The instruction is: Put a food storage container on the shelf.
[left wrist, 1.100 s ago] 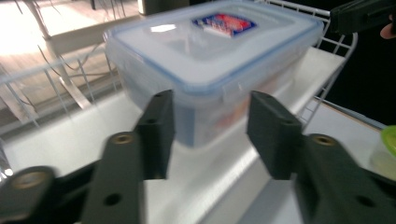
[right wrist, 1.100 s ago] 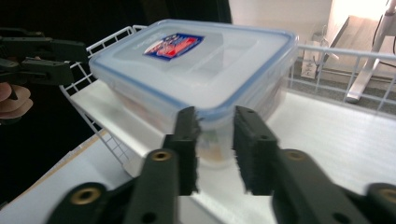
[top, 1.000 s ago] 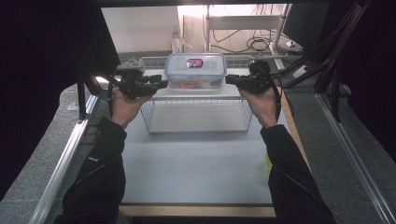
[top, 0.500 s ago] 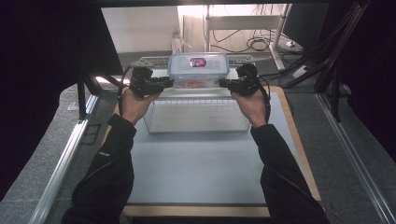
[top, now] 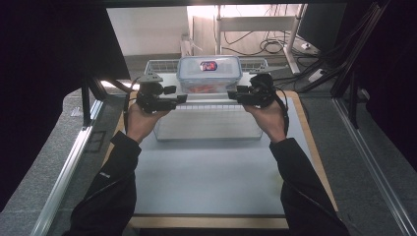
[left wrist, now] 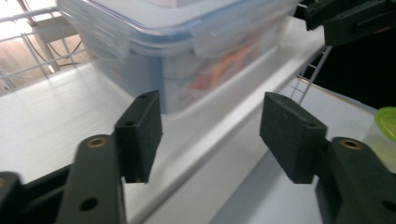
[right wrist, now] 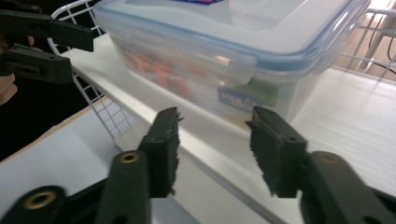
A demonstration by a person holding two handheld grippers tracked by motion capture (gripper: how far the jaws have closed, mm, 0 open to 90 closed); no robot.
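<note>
Clear plastic container (top: 209, 73) rests on the wire rack's white shelf (top: 206, 105), apparently just set down. The left gripper (top: 178, 98) and right gripper (top: 235, 95) have just been opening, nothing between their jaws; next, both back away.

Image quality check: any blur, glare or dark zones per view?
High view: blown-out backlight behind the container, dark curtains at both sides. Left gripper view: container motion-smeared, the jaws sharp. Right gripper view: glare streaks on the lid, container softly focused, jaws crisp.

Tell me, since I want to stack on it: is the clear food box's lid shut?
Shut. The lid sits flat on the box, and the side latch is folded down against its wall.
</note>
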